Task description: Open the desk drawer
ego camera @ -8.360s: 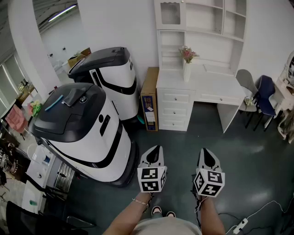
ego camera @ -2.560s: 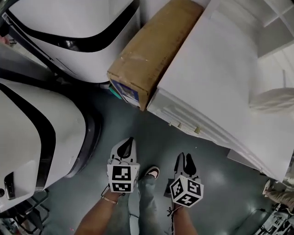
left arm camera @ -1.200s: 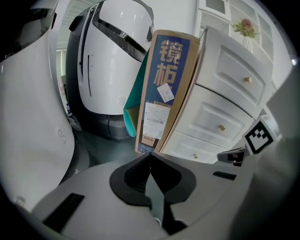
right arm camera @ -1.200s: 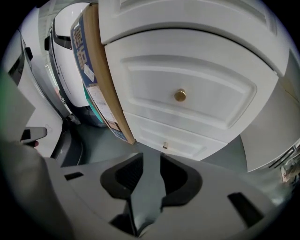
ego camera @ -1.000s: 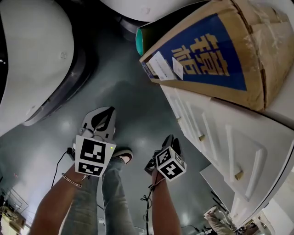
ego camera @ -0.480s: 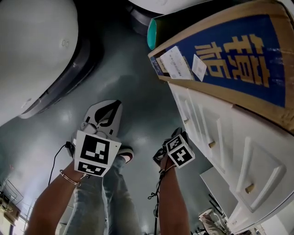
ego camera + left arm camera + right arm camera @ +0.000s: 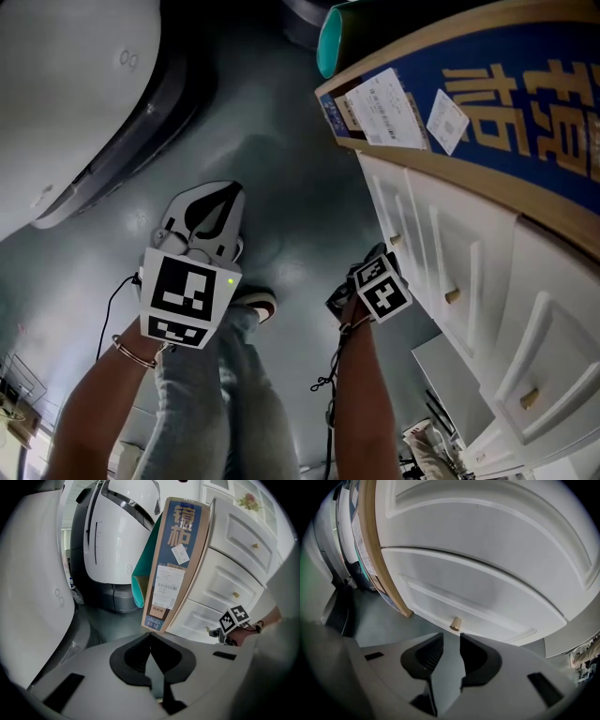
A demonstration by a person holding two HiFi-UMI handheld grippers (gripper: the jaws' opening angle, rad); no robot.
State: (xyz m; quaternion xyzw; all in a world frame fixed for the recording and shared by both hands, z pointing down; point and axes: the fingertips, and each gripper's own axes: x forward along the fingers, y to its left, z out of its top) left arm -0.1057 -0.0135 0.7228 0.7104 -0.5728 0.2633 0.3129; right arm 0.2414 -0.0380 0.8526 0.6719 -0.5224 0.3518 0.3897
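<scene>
Now: lining up on the knob; drawer not yet touched.
drawer [image 7: 487, 597]: white painted front, fully shut. It is the lowest front in the right gripper view and sits just right of the foot of the box [image 7: 383, 573]. Can't tell if the two touch.
knob [image 7: 455, 623]: small tan peg at mid-front of the drawer, right of the box. It is just ahead of the right tips, not between them.
right gripper [image 7: 451, 639]: jaws apart with a modest gap and nothing in it; aimed at the knob, further from the box than the left one.
left gripper [image 7: 150, 637]: jaws closed tip to tip and empty; faces the box label, well apart from the knob.
handling (judged): rigid board drawer, likely light to medium. It should slide straight out and may stick a little at the start. Not fragile.
knob feel (judged): hard, smooth and tapered, so the pads could slide off the end.
where to hold: pinch the knob across its sides, close to the drawer face and behind the wider end.
pull (judged): straight out, square to the front and parallel to the box side. An angled pull may jam the drawer or lose the knob.
clearance: the box stands beside the front, not across it, so it looks free to open.
</scene>
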